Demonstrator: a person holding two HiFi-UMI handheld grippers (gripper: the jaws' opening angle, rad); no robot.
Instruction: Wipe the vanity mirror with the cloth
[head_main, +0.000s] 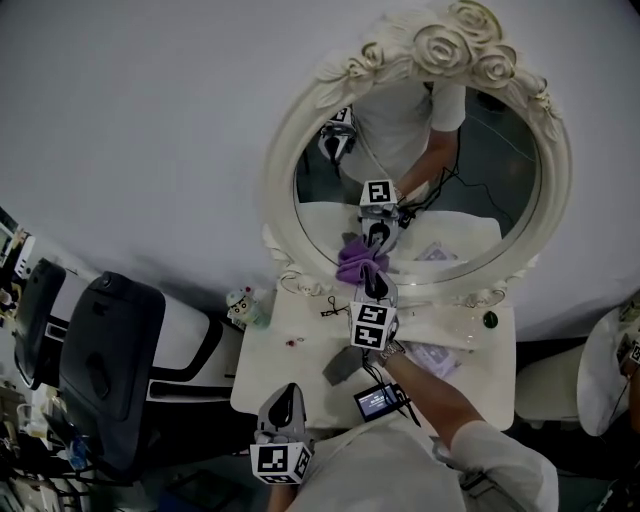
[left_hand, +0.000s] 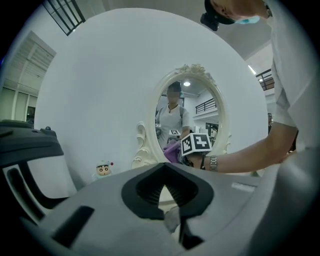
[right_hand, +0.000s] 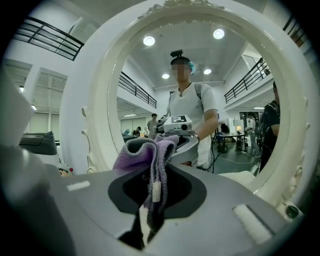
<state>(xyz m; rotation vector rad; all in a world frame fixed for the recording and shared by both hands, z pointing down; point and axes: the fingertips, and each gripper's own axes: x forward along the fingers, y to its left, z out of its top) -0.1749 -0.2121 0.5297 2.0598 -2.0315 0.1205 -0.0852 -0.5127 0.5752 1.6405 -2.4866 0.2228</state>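
Observation:
The oval vanity mirror (head_main: 440, 160) in its ornate white frame stands on the white table (head_main: 268, 368) against the wall. My right gripper (head_main: 370, 272) is shut on a purple cloth (head_main: 360, 260), which is pressed against the lower left of the glass. In the right gripper view the cloth (right_hand: 145, 150) bunches up between the jaws of the right gripper (right_hand: 150, 212), right in front of the mirror (right_hand: 210, 90). My left gripper (head_main: 284, 398) hangs low over the table's front edge, jaws together and empty. The left gripper view looks at the mirror (left_hand: 189, 107) and cloth (left_hand: 172, 150) from afar.
A small figurine (head_main: 240, 304) stands left of the mirror's base. A grey block (head_main: 342, 365), a small screen device (head_main: 378, 400) and a plastic packet (head_main: 436, 354) lie on the table. A black office chair (head_main: 105, 370) is at the left, a white stool (head_main: 598, 372) at the right.

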